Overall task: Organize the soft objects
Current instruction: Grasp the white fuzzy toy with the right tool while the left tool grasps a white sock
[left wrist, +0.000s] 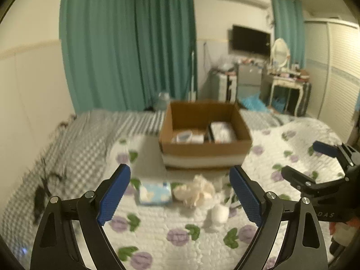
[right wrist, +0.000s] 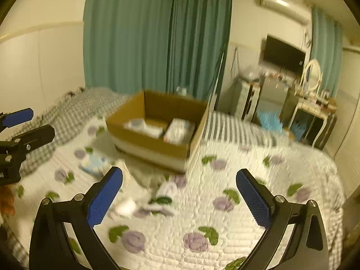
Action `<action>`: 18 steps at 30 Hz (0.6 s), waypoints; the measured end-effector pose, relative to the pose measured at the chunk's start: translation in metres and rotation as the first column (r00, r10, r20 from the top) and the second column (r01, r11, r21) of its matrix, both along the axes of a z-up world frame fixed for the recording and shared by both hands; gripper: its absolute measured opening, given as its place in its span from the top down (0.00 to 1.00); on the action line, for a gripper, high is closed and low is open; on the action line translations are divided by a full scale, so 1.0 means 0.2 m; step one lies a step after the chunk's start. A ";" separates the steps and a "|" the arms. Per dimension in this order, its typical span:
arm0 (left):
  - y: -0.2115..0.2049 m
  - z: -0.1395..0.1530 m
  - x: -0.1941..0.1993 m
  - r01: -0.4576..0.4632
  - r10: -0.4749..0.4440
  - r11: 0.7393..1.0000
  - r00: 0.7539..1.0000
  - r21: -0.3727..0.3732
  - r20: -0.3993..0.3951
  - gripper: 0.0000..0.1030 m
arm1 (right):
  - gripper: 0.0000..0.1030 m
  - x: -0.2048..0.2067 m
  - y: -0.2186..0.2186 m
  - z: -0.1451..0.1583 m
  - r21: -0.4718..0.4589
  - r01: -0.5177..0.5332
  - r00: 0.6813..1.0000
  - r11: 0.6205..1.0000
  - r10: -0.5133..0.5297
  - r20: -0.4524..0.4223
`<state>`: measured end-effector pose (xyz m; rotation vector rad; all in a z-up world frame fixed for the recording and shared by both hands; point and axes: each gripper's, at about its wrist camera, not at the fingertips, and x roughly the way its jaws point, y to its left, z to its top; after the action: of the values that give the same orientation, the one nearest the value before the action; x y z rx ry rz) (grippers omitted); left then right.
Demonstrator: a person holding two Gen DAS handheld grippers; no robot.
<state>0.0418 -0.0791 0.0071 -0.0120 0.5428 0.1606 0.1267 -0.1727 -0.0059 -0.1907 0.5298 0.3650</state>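
Soft objects (left wrist: 198, 191) on quilt (left wrist: 180, 236), beyond open left tongs (left wrist: 180, 193)

Both grippers, the left gripper (left wrist: 180, 193) and right gripper (right wrist: 179, 196), have black angular frames with triangular cut-outs, silver round screws, and blue dimple-textured pads (left wrist: 114, 193); white lettering marks one body

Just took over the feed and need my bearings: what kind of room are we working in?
A bedroom, most likely: a bed with a floral quilt, a dressing table with an oval mirror, and a wall-mounted television.
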 end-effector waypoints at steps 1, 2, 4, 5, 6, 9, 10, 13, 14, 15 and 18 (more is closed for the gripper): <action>0.00 -0.06 0.03 -0.001 0.000 1.000 1.000 -0.021 -0.018 0.12 | 0.01 0.03 -0.01 -0.05 -0.003 -0.004 1.000 1.000 0.004 -0.018; 0.00 -0.11 0.05 0.003 -0.005 0.999 0.999 -0.042 -0.042 0.12 | 0.01 0.07 -0.02 -0.11 -0.010 -0.017 0.999 1.000 0.016 -0.046; -0.01 -0.22 0.12 0.011 -0.022 0.997 0.990 -0.079 -0.140 0.12 | 0.02 0.14 -0.02 -0.20 -0.039 -0.043 0.996 0.998 0.040 -0.082; -0.04 -0.29 0.17 0.007 -0.018 0.998 0.984 -0.064 -0.180 0.12 | 0.02 0.18 -0.01 -0.26 -0.071 -0.066 0.992 0.995 0.058 -0.109; -0.05 -0.33 0.18 0.000 -0.009 0.999 0.980 -0.044 -0.199 0.12 | 0.02 0.22 0.01 -0.31 -0.096 -0.088 0.989 0.991 0.075 -0.130; -0.08 -0.48 0.24 -0.010 -0.004 0.999 0.962 -0.048 -0.273 0.12 | 0.02 0.29 0.05 -0.46 -0.146 -0.132 0.978 0.980 0.105 -0.179; -0.08 -0.51 0.25 -0.020 0.000 0.998 0.958 -0.065 -0.288 0.12 | 0.02 0.31 0.05 -0.50 -0.151 -0.142 0.975 0.978 0.112 -0.190; -0.09 -0.62 0.30 -0.024 -0.010 0.995 0.938 -0.093 -0.347 0.12 | 0.02 0.37 0.05 -0.62 -0.143 -0.163 0.961 0.976 0.124 -0.248; -0.10 -0.66 0.31 -0.014 -0.019 0.996 0.931 -0.089 -0.364 0.12 | 0.02 0.39 0.05 -0.65 -0.138 -0.168 0.955 0.976 0.127 -0.266; -0.11 -0.68 0.31 0.000 -0.033 0.996 0.927 -0.087 -0.374 0.12 | 0.02 0.42 0.04 -0.68 -0.129 -0.173 0.949 0.976 0.130 -0.287; -0.15 -0.73 0.35 0.041 -0.073 0.995 0.916 -0.088 -0.394 0.12 | 0.02 0.45 0.02 -0.70 -0.103 -0.167 0.942 0.981 0.127 -0.312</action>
<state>0.1115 -0.1089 -0.1387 -0.0401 0.9554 0.0836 0.2169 -0.1680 -0.1464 -0.3022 0.8479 0.5114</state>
